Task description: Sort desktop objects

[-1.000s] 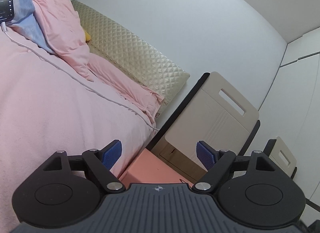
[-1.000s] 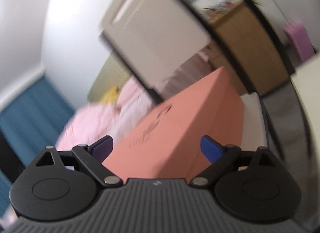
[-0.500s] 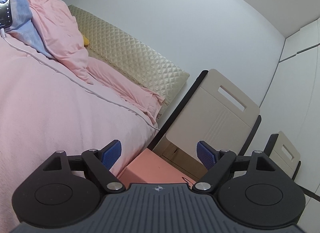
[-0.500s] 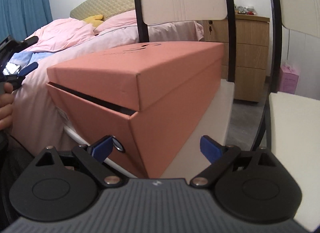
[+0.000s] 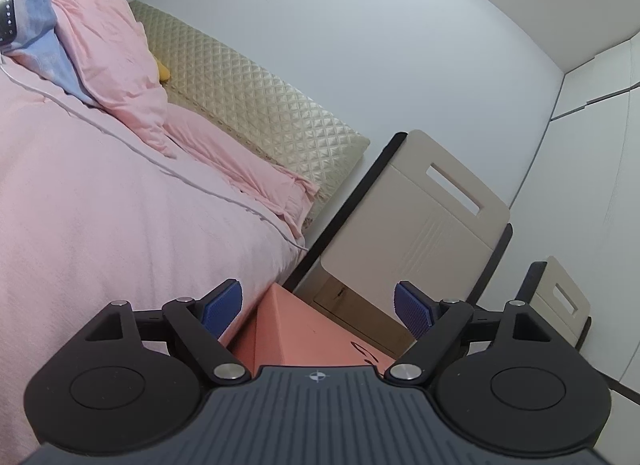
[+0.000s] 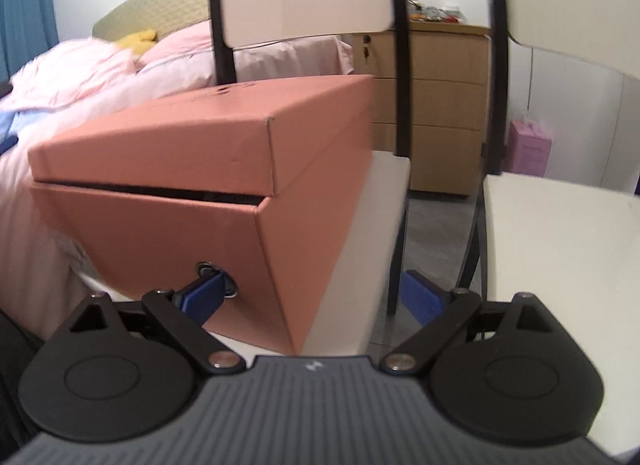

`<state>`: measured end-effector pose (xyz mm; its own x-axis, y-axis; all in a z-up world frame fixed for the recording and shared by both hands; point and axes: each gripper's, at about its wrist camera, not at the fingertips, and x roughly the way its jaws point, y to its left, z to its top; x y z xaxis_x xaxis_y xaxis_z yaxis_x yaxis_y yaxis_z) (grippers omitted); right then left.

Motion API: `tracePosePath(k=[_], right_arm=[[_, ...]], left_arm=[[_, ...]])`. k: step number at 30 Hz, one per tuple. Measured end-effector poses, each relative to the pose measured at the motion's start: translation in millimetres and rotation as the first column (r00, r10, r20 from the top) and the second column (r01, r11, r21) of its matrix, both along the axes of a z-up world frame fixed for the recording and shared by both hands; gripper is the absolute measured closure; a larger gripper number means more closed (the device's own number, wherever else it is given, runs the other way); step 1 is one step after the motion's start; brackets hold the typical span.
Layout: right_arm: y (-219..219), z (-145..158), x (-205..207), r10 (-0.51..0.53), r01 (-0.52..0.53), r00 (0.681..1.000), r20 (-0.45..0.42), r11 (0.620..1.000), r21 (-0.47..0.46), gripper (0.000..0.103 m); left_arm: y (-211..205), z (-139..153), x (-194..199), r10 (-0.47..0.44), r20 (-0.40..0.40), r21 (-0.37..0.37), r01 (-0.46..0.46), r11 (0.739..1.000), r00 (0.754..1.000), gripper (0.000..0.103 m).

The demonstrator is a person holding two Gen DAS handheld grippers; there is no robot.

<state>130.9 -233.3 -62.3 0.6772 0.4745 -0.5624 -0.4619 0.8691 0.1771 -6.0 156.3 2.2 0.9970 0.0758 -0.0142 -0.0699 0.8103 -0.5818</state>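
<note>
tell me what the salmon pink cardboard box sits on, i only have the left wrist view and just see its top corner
Observer: The salmon pink cardboard box rests on the white seat of a black-framed chair, beside the bed.
Operator: is the lid shut
Observer: Not fully. A dark gap shows under the box lid along its near side.
Operator: where are the right tongs
Observer: The right tongs are open, low at the box's near corner. The left blue pad sits in front of a round metal eyelet in the box wall.
</note>
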Motion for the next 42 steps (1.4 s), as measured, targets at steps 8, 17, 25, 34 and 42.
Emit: tracePosePath(k=[8,17,25,34,42], right_arm=[[-39.6,33.9,-14.9,0.003,-0.045,0.993,0.121,0.937,0.347,0.007],[-29.0,21.0,31.5,-0.024,0.040,0.999,-0.038,0.840,0.540,0.032],[-34.1,26.1,25.9,-0.045,0.068,0.997,-0.057,0.841,0.537,0.041],[-36.9,24.8,20.2,-0.041,0.059,0.998,-0.047,0.868,0.494,0.041],[-32.5,18.1,27.3,-0.044,0.074,0.996,-0.075,0.884,0.461,0.041]], left_arm=[[-8.5,-8.1,23.2,-0.093,-0.117,0.022,0.096,0.995,0.989,0.017],[-11.5,-11.6,38.3,-0.146,-0.164,0.041,0.154,0.987,0.976,0.017],[-19.3,-4.0,27.7,-0.157,-0.188,0.085,0.176,0.981,0.970,0.017],[-33.1,-4.5,29.9,-0.135,-0.264,0.165,0.182,0.969,0.955,0.017],[-39.8,-13.6,44.0,-0.109,-0.341,0.223,0.193,0.955,0.934,0.017]])
